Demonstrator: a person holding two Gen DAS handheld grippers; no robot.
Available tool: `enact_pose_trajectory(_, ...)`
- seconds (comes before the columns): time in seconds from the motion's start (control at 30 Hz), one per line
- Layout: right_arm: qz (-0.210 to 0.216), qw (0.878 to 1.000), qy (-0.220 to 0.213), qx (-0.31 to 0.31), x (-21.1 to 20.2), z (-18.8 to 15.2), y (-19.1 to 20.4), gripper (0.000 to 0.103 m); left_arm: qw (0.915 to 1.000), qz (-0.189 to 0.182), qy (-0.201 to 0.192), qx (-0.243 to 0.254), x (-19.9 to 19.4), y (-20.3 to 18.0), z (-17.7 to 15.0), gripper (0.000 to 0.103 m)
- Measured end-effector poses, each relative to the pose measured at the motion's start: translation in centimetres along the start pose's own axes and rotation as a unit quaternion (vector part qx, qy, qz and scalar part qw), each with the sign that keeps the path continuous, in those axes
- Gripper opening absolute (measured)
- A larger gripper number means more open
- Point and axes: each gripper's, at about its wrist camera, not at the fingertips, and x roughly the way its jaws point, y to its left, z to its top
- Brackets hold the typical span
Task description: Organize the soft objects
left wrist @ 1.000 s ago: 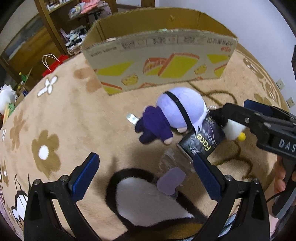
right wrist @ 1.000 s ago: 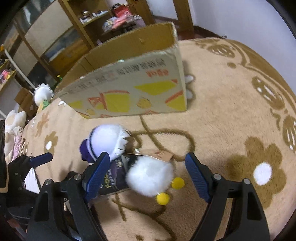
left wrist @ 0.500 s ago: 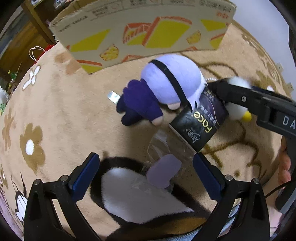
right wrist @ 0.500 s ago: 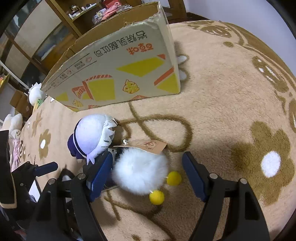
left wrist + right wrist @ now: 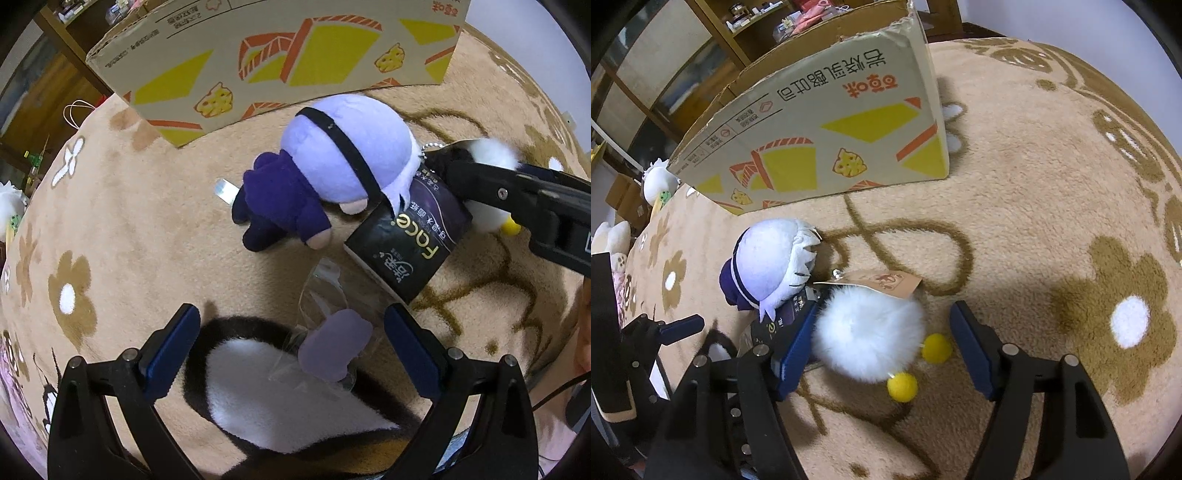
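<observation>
The white fluffy plush [image 5: 868, 332] with yellow pom-pom feet lies on the carpet [image 5: 1034, 184] between the spread jaws of the right gripper [image 5: 882, 343], looks light and squashy, best pinched across its round body; the left gripper [image 5: 291, 339] hangs unclenched.

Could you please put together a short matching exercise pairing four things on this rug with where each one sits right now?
Things:
1. white fluffy toy
2. purple plush doll
3. cardboard box
4. black tissue pack

Places:
A. standing on the rug behind the toys
B. between the open fingers of the right tool
C. partly under the doll's head
D. lying on its side in front of the box

Pairs: 1-B, 2-D, 3-A, 4-C
</observation>
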Motion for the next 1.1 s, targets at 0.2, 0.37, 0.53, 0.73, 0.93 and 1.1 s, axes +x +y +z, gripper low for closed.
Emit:
enact_pose_trajectory(0.2,0.0,1.0,0.002,0.0,0.1,0.1,-0.1,0.076,0.9999,0.002,0.003,0.011,0.4,-0.8,-0.1,0.099)
enact_pose_trajectory(0.37,0.0,1.0,0.003,-0.001,0.1,0.0,-0.1,0.076,0.9999,0.004,0.005,0.014,0.8,-1.6,-0.1,0.1)
enact_pose_trajectory(0.53,-0.002,1.0,0.005,-0.004,0.2,-0.2,0.2,0.076,0.9999,0.006,0.006,0.015,0.9,-1.9,-0.2,0.1)
enact_pose_trajectory(0.73,-0.005,1.0,0.005,-0.004,0.4,-0.3,0.4,0.076,0.9999,-0.003,0.012,0.011,1.3,-1.9,-0.2,0.101)
enact_pose_trajectory(0.93,-0.006,1.0,0.007,-0.005,0.3,-0.3,0.4,0.076,0.9998,-0.009,0.016,0.006,1.8,-1.4,-0.4,0.1)
enact_pose_trajectory(1.1,-0.003,1.0,0.011,-0.003,0.3,-0.4,0.4,0.071,0.9994,-0.024,0.024,0.012,2.1,-1.3,-0.8,0.089)
